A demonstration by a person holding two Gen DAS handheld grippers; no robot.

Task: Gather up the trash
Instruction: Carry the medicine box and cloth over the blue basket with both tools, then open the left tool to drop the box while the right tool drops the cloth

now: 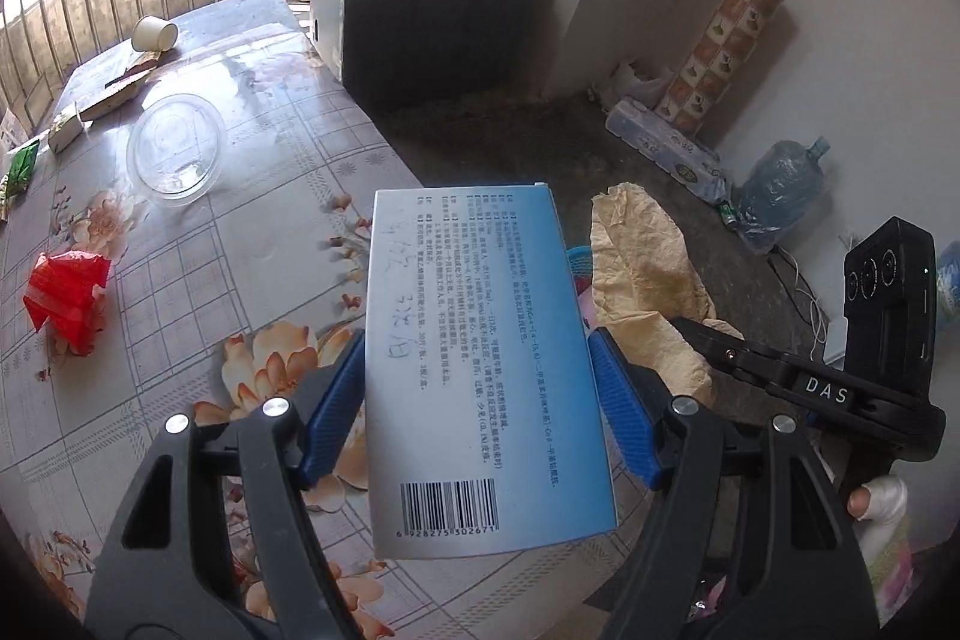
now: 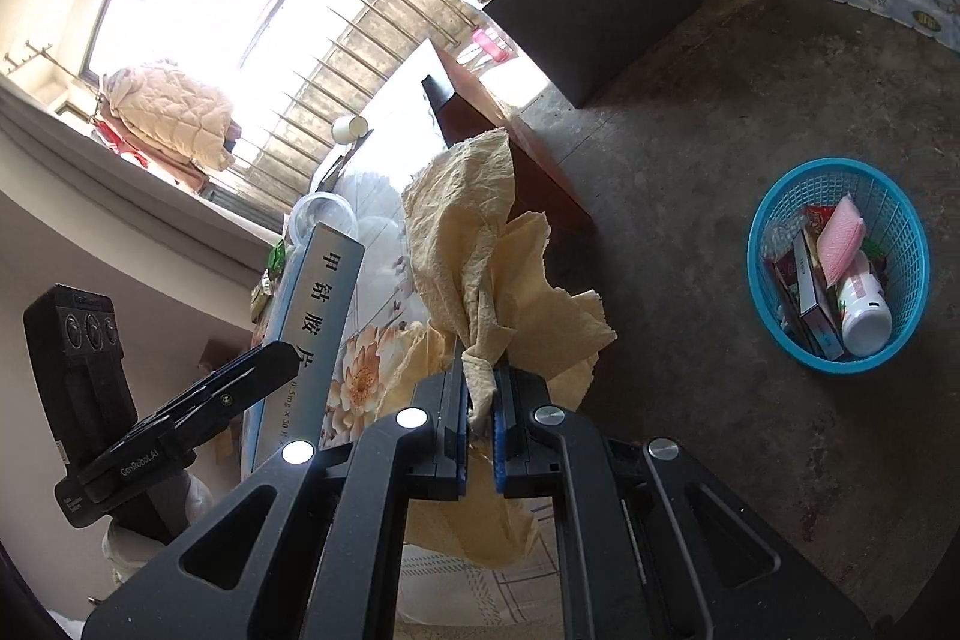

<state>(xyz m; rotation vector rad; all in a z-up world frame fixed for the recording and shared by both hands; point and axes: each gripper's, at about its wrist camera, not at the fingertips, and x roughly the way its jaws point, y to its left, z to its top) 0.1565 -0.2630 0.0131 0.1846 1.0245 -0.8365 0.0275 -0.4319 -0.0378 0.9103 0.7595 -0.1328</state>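
Note:
My left gripper (image 1: 477, 340) is shut on a white and blue medicine box (image 1: 480, 370), held above the table's right edge; the box also shows in the right wrist view (image 2: 312, 316). My right gripper (image 2: 480, 400) is shut on a crumpled yellow tissue (image 2: 486, 268), which also shows in the left wrist view (image 1: 648, 280). A blue trash basket (image 2: 774, 220) with several discarded items stands on the floor at the right. On the floral table (image 1: 270, 196) lie a red wrapper (image 1: 66, 292), a clear plastic bowl (image 1: 177, 151) and a paper cup (image 1: 153, 33).
Small boxes and a green packet (image 1: 18, 166) lie at the table's far left. A dark cabinet (image 1: 432, 34) with clutter stands beyond the table. A water jug (image 1: 780, 184) and a tissue pack (image 1: 660, 142) lie on the floor by the wall.

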